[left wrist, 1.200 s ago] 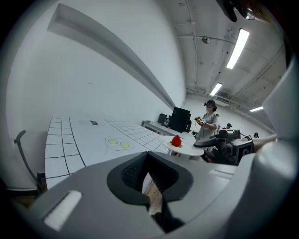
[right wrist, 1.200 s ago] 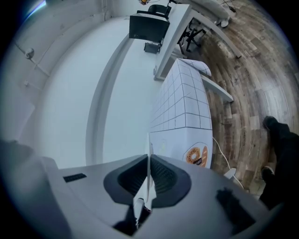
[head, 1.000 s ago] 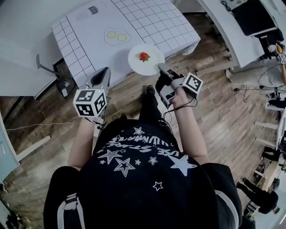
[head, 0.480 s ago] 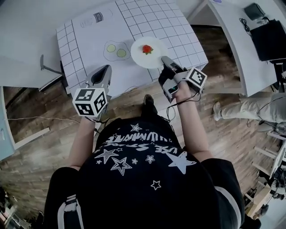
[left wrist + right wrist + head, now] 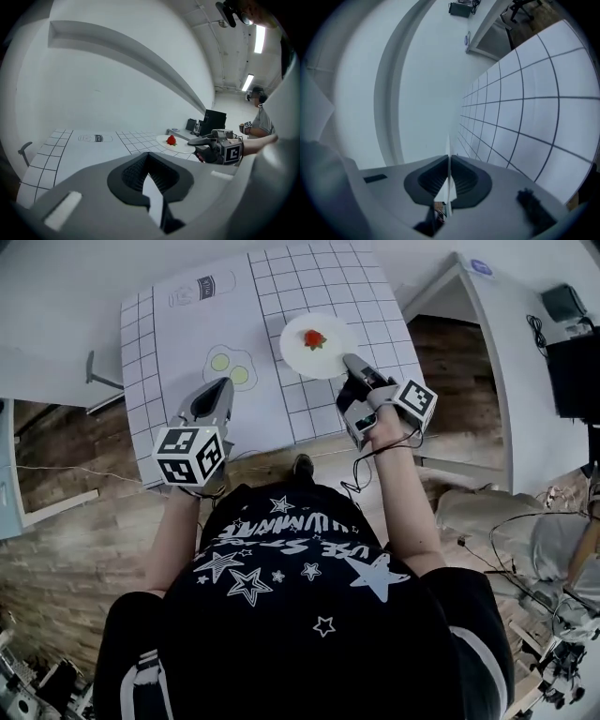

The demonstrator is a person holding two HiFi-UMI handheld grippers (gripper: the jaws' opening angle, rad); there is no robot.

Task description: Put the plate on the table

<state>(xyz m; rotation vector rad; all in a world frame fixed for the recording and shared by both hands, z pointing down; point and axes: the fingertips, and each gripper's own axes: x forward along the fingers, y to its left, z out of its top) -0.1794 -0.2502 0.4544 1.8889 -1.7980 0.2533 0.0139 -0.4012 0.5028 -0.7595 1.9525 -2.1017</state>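
Now that brought in from past the edge, holds the plate (image 5: 302,360) over the bench (image 5: 187,334), rim clenched in the fingers of the right gripper (image 5: 350,363). Keeps the fingers of the left gripper (image 5: 224,385) pressed together, empty. Probably needs only lowering and releasing.

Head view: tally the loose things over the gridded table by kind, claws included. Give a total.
plate: 1, gripped at its rim by the right claw
strawberry: 1, on the plate
claws: 2, the right claw and the left claw, which grips nothing
Total: 4
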